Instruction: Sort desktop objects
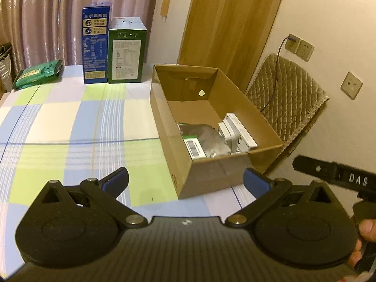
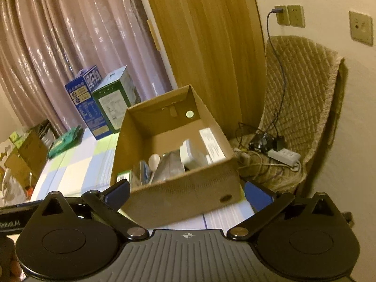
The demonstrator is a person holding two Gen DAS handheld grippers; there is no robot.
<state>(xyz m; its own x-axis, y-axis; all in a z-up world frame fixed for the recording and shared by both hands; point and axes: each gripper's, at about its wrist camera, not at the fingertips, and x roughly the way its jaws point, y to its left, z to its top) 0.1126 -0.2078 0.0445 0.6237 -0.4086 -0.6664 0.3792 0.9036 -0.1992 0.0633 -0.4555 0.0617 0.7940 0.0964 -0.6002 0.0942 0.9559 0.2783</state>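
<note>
An open cardboard box (image 1: pixel 162 108) stands on the checked tablecloth (image 1: pixel 70 127) at the table's right side. Inside lie a green-and-white packet (image 1: pixel 193 145), a grey foil pouch (image 1: pixel 211 138) and white boxes (image 1: pixel 237 131). In the right wrist view the box (image 2: pixel 178 188) also holds a white bulb (image 2: pixel 154 159). My left gripper (image 1: pixel 185 181) is open and empty, just in front of the box's near left corner. My right gripper (image 2: pixel 186 191) is open and empty, in front of the box's near wall.
A blue carton (image 1: pixel 95 44) and a green carton (image 1: pixel 125 51) stand at the table's far edge, with a green packet (image 1: pixel 38 72) far left. A quilted chair (image 2: pixel 300 98) with a power strip (image 2: pixel 285 156) and cables stands right of the table. Curtains hang behind.
</note>
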